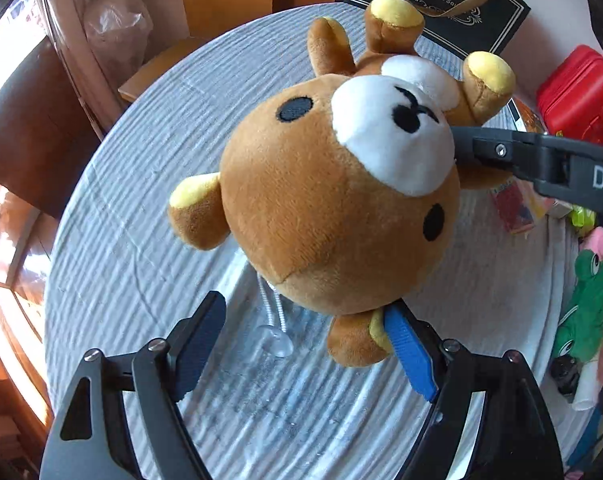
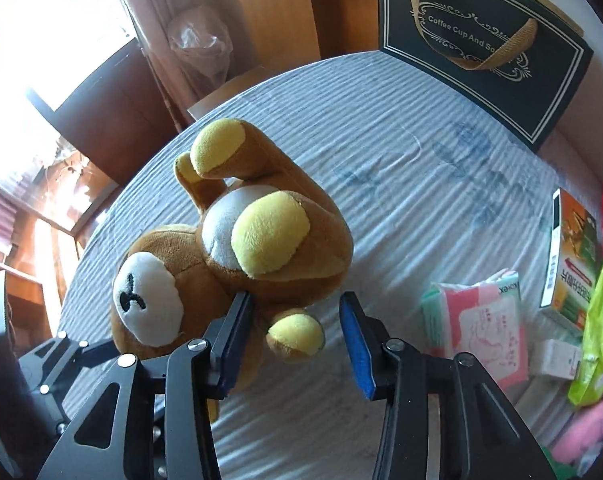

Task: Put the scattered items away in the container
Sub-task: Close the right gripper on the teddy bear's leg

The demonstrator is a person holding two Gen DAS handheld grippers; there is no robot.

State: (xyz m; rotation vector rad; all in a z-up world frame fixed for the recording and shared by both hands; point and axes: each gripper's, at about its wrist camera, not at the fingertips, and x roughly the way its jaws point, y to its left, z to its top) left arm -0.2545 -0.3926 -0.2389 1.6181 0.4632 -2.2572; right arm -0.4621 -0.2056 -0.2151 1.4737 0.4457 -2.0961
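my left gripper (image 1: 305, 344) stands wide, unclenched, one pad touching the teddy bear's (image 1: 333, 196) ear. my right gripper (image 2: 297, 344) straddles its paw; i cannot tell if it pinches.

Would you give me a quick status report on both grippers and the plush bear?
Left gripper open, bear's ear at one pad. Right gripper open around a paw, no squeeze. Plush bear on the tablecloth, gift bag beyond. Nothing blocking.

"Coffee Cup And" on black bag (image 2: 481, 44)
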